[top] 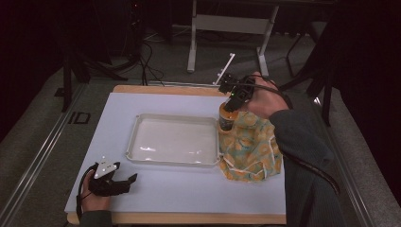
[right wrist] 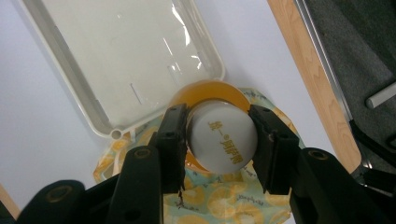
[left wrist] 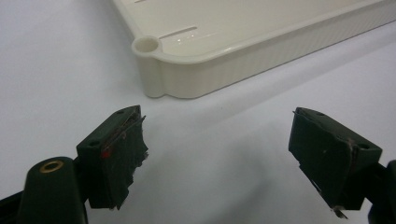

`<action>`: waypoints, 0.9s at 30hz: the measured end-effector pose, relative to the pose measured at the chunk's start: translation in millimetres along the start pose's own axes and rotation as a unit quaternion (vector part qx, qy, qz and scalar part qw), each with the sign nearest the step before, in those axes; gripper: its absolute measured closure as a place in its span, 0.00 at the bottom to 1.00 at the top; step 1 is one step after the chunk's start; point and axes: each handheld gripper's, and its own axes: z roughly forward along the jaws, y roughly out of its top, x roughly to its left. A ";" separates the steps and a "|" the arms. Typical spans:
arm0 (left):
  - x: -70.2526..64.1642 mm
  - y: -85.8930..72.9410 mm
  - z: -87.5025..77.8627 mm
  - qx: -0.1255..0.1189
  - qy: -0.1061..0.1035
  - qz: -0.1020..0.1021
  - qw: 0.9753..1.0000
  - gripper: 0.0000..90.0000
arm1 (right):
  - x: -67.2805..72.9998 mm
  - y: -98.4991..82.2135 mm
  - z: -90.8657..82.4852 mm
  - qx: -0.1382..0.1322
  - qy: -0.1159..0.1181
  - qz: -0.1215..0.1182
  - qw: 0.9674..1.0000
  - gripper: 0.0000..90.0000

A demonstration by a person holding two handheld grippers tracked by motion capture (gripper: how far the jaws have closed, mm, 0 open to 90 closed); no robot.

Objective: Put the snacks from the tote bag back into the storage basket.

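The right gripper [right wrist: 219, 140] has its two black fingers [right wrist: 173, 140] pressed on either side of the white cap [right wrist: 223, 137] of an orange bottle [top: 226, 117], gripping it from above. The right gripper view looks straight down onto the cap and shows gold lettering on it, with the orange shoulder of the bottle ringing the cap just beyond the fingertips; the high view shows instead the bottle's side, upright under the hand. Directly below the fingers lies a lemon-print cloth bag [top: 250, 149], and just past them, touching the bag's edge, the corner of a white tray [right wrist: 70, 88].

The left gripper [left wrist: 217, 140] stands open, its fingers [left wrist: 114, 156] wide apart with bare white table surface [left wrist: 219, 182] between them. Ahead of these fingertips sits the near corner of the tray, ribbed along its wall, a detail the high view is too distant to give
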 end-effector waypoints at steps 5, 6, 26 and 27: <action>-0.1 0.0 0.0 0.000 0.000 0.000 1.000 0.21 | 3.4 3.0 0.4 -0.002 0.001 -0.001 1.000 0.65; -0.2 0.0 0.0 -0.001 0.000 0.000 1.000 0.21 | 4.4 3.7 0.4 -0.004 0.000 -0.002 1.000 0.65; -0.3 0.2 -0.2 0.001 0.000 0.001 1.000 0.21 | 15.6 10.3 3.9 -0.014 0.002 0.004 1.000 0.65; -0.3 0.2 -0.2 0.001 0.000 0.001 1.000 0.21 | 16.8 10.5 3.9 -0.014 0.002 0.006 1.000 0.65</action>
